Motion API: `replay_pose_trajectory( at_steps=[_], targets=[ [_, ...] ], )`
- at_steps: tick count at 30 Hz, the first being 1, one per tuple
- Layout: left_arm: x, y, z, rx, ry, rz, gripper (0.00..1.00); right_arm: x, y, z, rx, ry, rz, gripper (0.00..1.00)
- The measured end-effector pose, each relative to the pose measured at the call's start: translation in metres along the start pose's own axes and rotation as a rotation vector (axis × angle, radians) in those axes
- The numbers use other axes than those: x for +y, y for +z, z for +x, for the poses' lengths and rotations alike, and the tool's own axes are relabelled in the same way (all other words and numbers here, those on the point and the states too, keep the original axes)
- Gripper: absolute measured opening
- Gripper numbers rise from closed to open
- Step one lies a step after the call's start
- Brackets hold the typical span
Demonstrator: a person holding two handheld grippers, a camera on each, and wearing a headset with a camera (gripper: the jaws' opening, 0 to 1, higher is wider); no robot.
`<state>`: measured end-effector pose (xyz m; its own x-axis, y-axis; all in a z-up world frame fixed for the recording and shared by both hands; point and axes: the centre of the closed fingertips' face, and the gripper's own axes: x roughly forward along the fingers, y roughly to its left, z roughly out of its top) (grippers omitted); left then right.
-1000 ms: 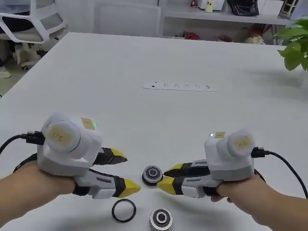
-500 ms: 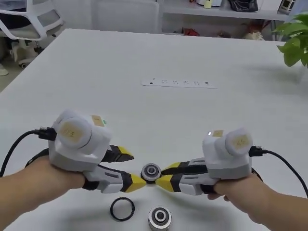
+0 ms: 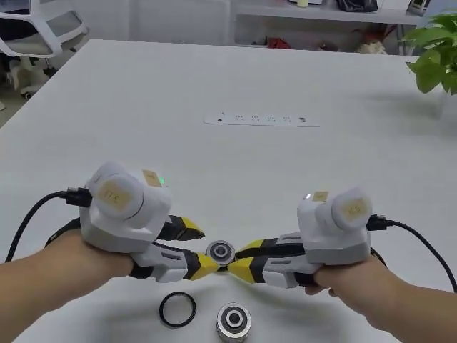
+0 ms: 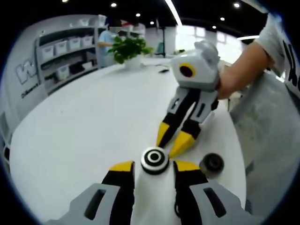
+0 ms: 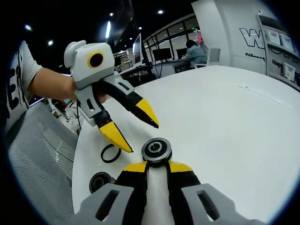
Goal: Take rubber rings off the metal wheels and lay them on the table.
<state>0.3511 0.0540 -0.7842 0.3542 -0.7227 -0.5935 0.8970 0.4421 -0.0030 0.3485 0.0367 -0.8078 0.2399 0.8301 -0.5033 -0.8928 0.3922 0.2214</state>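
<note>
Here the left tool [image 3: 204, 249] and right tool [image 3: 235, 259], both parted, flank a wheel [image 3: 220, 251], contact unclear.

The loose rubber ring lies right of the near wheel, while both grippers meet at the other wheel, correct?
No: the head view shows the rubber ring left of the near wheel; the left gripper and right gripper do meet at the other wheel.

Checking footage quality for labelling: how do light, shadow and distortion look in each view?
Head view: soft even light, faint shadows on the table, sharp. Left gripper view: heavy fisheye bending, bright glare from windows, wheel crisp. Right gripper view: same bending, dark ceiling, spot lamps.
</note>
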Motion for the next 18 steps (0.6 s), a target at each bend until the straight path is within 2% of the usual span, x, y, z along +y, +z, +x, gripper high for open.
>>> replay_pose_trajectory(
  at_steps=[10, 12, 18],
  targets=[
    [-0.002, 0.002, 0.009, 0.011, -0.013, 0.020, 0.27, 0.000, 0.000, 0.000, -0.006, 0.000, 0.005, 0.12],
    [0.000, 0.002, 0.011, 0.012, 0.000, 0.031, 0.27, 0.000, 0.000, 0.000, -0.007, 0.000, 0.006, 0.12],
    [-0.001, 0.003, 0.016, 0.017, -0.002, 0.037, 0.22, 0.000, 0.001, 0.000, -0.010, 0.001, 0.008, 0.12]
  ],
)
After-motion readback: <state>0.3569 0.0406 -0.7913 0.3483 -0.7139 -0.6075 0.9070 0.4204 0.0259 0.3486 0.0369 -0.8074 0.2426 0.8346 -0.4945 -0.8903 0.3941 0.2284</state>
